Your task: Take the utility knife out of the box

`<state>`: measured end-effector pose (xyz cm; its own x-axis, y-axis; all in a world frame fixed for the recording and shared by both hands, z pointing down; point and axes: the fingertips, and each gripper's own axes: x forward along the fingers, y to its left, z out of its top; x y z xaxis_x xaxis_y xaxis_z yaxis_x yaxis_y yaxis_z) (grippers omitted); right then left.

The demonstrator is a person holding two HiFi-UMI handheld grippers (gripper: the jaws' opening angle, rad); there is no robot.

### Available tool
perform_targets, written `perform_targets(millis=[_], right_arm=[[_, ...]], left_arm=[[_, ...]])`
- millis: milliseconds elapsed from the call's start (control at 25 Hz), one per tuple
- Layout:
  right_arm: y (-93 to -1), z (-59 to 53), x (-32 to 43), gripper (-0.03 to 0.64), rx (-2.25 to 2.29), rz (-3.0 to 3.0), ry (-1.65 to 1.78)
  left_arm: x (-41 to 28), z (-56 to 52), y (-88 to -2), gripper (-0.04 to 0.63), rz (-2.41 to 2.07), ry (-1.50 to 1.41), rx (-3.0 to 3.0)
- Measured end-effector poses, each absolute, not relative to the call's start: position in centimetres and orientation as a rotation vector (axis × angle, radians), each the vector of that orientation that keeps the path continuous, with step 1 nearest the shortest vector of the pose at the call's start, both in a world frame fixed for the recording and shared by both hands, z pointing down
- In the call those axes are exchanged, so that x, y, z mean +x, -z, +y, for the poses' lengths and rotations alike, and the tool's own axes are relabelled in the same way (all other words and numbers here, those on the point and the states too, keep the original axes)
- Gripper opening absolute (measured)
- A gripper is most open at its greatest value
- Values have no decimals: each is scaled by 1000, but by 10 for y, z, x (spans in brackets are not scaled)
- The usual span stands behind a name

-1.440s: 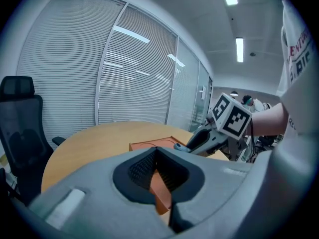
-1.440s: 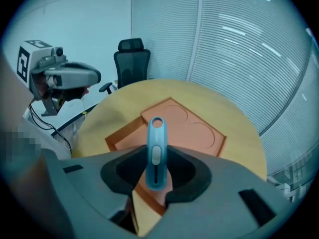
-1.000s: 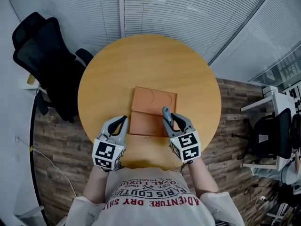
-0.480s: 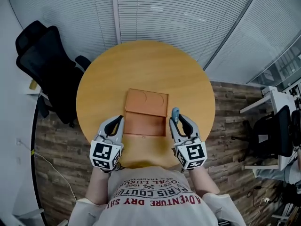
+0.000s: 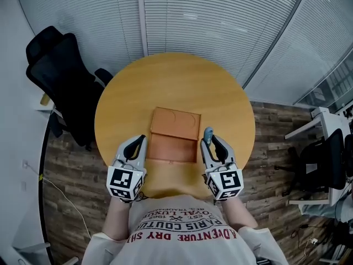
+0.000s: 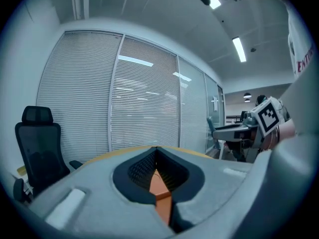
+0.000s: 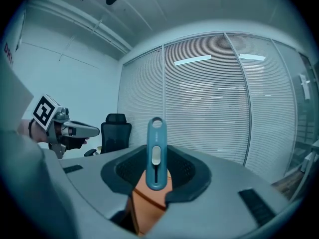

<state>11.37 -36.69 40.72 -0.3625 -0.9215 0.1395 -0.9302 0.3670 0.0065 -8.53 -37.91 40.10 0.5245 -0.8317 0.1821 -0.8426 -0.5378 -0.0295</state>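
On the round wooden table (image 5: 176, 81) lies an orange-brown box (image 5: 174, 134), opened flat. My right gripper (image 5: 210, 141) hovers just past the box's right edge, shut on a blue-grey utility knife (image 5: 208, 132). The right gripper view shows the knife (image 7: 155, 153) upright, pinched between the right gripper's (image 7: 155, 169) pads, slider facing the camera. At the box's near left corner my left gripper (image 5: 141, 141) is shut with nothing held. In the left gripper view its tips (image 6: 156, 151) meet, and a strip of the box (image 6: 160, 198) shows below them.
A black office chair (image 5: 60, 76) stands left of the table, and another chair (image 5: 322, 159) with a desk is at the far right. Slatted blinds (image 5: 220, 21) close off the back. The floor around the table is wood plank.
The right gripper has carried the knife from over the box's right side to just beyond its right edge and turned it more upright. The left gripper has risen a little.
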Motion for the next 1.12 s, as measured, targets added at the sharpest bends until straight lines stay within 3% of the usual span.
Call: perform_targets(millis=[1120], right_arm=[[-417, -363, 100, 133, 1635, -2517, -124]], left_arm=[[-74, -375, -414, -6, -1415, -294, 2689]])
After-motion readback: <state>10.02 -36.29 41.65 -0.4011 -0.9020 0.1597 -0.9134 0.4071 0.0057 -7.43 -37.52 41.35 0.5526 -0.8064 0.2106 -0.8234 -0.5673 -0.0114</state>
